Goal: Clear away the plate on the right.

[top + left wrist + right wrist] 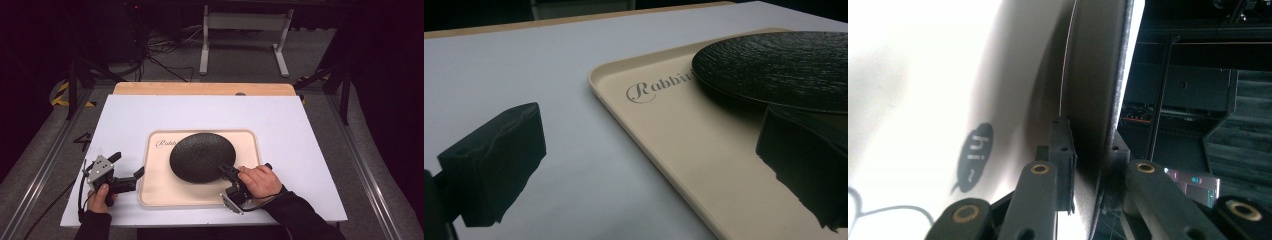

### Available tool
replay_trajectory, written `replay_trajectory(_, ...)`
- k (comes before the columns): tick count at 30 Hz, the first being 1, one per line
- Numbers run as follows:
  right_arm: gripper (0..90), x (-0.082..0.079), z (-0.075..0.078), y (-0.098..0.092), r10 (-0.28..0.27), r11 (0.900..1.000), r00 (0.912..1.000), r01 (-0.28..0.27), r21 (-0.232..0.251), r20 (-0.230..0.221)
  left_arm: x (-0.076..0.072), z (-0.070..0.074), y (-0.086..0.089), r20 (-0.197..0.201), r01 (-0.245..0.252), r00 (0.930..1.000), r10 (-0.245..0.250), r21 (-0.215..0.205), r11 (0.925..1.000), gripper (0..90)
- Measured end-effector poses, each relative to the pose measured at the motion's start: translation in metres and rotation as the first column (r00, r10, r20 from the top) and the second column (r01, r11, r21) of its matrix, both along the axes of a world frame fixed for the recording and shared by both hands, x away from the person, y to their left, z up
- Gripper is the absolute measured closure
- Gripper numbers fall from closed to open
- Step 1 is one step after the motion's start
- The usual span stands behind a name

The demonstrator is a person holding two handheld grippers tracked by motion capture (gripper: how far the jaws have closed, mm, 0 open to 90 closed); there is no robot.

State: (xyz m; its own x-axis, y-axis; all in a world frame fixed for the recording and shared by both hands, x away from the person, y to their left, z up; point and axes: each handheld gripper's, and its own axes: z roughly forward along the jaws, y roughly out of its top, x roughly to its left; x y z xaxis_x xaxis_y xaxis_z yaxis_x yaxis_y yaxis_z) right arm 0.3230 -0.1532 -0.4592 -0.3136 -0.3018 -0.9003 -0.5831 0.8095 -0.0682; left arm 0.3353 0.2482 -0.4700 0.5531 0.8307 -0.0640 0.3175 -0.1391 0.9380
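Observation:
A round black textured plate (200,155) lies on a beige tray (155,192) with cursive lettering, in the middle of the white tabletop. My right gripper (223,169) comes in from the near right, shut on the plate's near-right rim. In the right gripper view the plate (1093,75) runs edge-on between the two jaws of the right gripper (1088,145), beside the tray (913,100) with its "hi" bubble. My left gripper (128,164) stands open at the tray's left edge, holding nothing. In its own view the left gripper (654,165) has one jaw over the table and one over the tray (684,150), short of the plate (784,65).
The white board (125,120) covers a wooden table whose far edge (200,88) shows. Metal rails (50,165) run along both sides. Behind the table stand white frame legs (204,45) and loose cables (160,50) on the grey floor.

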Motion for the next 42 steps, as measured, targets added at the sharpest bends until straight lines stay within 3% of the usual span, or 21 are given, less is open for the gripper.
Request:
replay_trajectory(15, 84.6, -0.002, -0.003, -0.001, 0.05, 0.999, 0.9954, -0.051, -0.006, -0.082, 0.0, 0.0, -0.001, 0.001, -0.001, 1.0, 0.001, 0.004, 1.0, 0.5)
replay_trajectory(30, 77.3, -0.002, -0.013, -0.001, 0.072, 0.997, 0.9843, -0.075, -0.011, -0.161, 0.0, 0.0, 0.0, 0.002, 0.002, 1.0, -0.002, 0.003, 1.0, 0.5)
replay_trajectory(42, 65.3, -0.002, -0.004, -0.007, 0.079, 0.997, 0.9712, -0.071, 0.043, -0.225, 0.0, 0.0, 0.0, 0.0, 0.001, 1.0, -0.001, 0.0, 1.0, 0.5)
